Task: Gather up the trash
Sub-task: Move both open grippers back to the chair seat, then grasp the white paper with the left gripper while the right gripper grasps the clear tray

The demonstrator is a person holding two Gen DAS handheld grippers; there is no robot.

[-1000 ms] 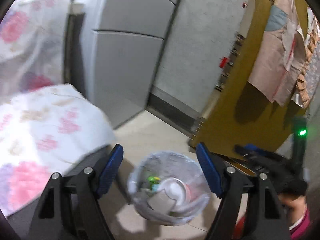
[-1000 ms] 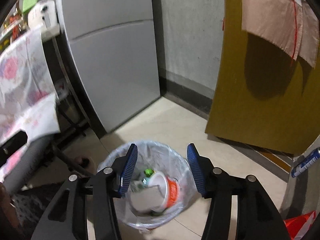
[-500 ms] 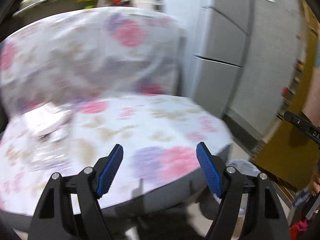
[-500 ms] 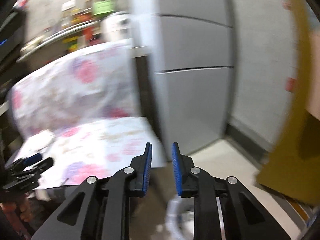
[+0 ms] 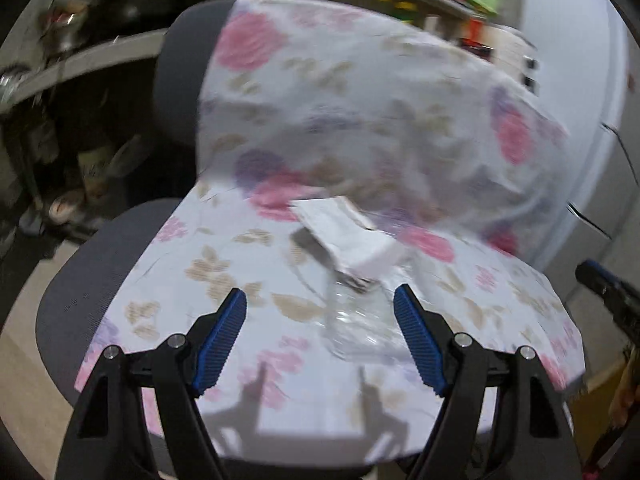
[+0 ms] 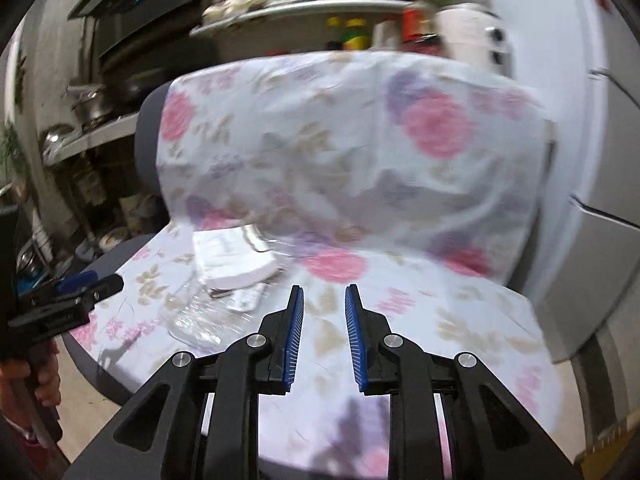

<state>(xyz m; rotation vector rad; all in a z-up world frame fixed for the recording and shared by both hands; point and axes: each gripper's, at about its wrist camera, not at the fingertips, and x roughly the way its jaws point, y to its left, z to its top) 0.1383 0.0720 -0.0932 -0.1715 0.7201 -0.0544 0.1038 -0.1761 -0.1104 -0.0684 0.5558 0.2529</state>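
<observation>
- Now your left gripper (image 5: 320, 344) hangs over the front part of the chair seat (image 5: 68, 312), and its blue tongs stand wide apart with nothing between the pads.
- Your right gripper (image 6: 323, 340) hangs over the middle of the seat. Its tongs are narrow but not touching, they are opening a little, and nothing is between them.
- A flowery cloth (image 5: 360, 120) with pink and purple blooms covers the chair back and most of the seat. The dark grey seat shows along its left edge.
- The trash lies on the cloth near the back of the seat, where the seat meets the chair back.
- On top is a white folded paper packet (image 5: 348, 236). It is blurry, so you cannot tell just what it is.
- Under it sticks out something thin and silvery grey (image 6: 244, 298). It may be a foil wrapper, but you cannot be sure.
- A clear crinkly plastic wrapper (image 5: 360, 320) lies in front of the packet, closer to the front edge of the seat. In the left view it sits just ahead of the open tongs, nearer the right pad.
- In the right view your left gripper shows at the left edge, beside the seat, with your hand (image 6: 28, 380) on its handle.
- Behind the chair are shelves (image 6: 304, 4) with bottles and jars.
- A pale fridge (image 6: 600, 160) stands to the right of the chair.
</observation>
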